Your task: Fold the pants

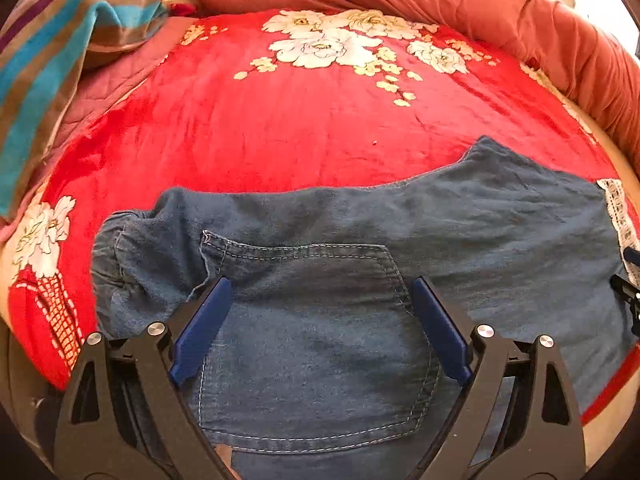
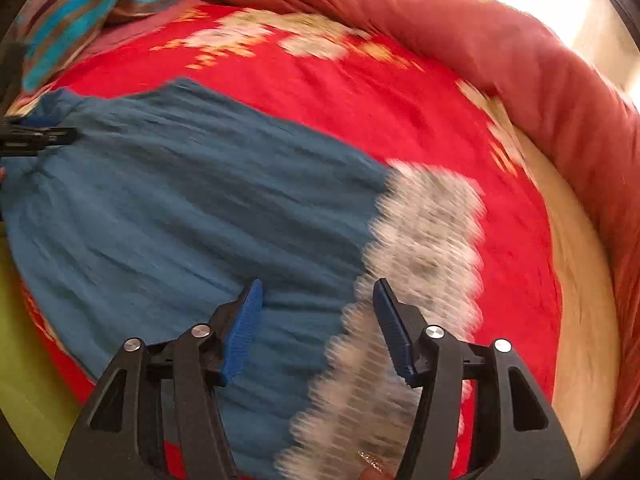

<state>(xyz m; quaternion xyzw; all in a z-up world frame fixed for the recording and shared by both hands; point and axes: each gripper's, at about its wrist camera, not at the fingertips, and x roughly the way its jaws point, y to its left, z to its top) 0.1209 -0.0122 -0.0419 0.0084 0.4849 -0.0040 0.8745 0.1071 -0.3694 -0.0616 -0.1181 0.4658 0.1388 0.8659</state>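
Currently the denim pants [image 1: 400,240] are spread flat across a red floral blanket [image 1: 280,120] on a bed, folded lengthwise so that a stitched back pocket [image 1: 320,340] faces up at the waist end and a white lace hem [image 2: 420,240] closes the leg end. This flat, doubled layout is judged to be kept so that the next fold can be made end to end.

The left gripper [image 1: 322,292] is held over the pocket with its blue fingers [image 1: 204,328] spread wide; nothing is clamped between them, and the cloth beneath lies undisturbed. The right gripper [image 2: 318,296] is held over the boundary between denim and lace, its jaws parted to a moderate width and likewise gripping nothing. With one tool at each end of the garment, both ends are judged to be in reach for a fresh hold.

From the left wrist view the pocket seams, the bunched waistband [image 1: 120,248] and the crisp peony print are shown, while only a sliver of lace is visible at the far right edge. From the right wrist view, which is blurred, the full lace band is revealed, along with a dark tool at the far left edge, probably the other gripper. A striped towel [image 1: 60,60] and a rust-coloured duvet [image 1: 440,0] are seen heaped at the far side of the bed in both views.
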